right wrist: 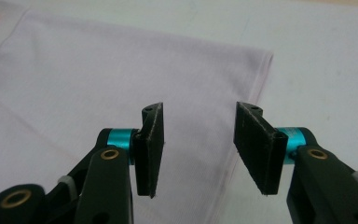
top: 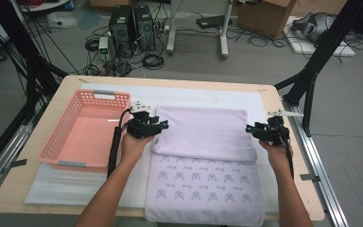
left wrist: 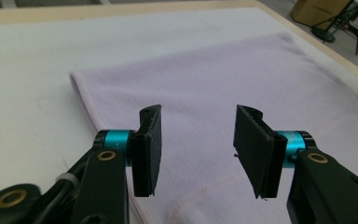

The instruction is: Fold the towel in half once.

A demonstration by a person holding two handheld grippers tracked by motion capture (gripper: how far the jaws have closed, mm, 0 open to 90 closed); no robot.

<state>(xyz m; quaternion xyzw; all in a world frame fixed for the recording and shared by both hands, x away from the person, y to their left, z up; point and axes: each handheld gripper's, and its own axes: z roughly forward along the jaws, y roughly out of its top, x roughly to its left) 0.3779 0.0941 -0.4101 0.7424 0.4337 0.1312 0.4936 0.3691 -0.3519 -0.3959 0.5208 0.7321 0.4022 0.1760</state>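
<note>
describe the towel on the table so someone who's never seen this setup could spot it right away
On the wooden table, a white mat covers the middle, with a pink basket on its left part. The towel lies right of that basket, between the left gripper and right gripper. It is pale lilac cloth, its far part folded over a near part printed with small dark motifs.

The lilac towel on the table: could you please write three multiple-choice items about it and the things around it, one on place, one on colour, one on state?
1. Where is the basket?
A. left of the towel
B. on the towel
C. right of the towel

2. What colour is the basket?
A. blue
B. pink
C. green

3. How do the left gripper and right gripper stand?
A. both shut on the towel
B. one shut on the towel
C. both open, holding nothing

Answers: 1 A, the high view shows it at the towel's left. 2 B, its walls are pink. 3 C, each gripper view shows a gap between the jaws above the cloth.
</note>
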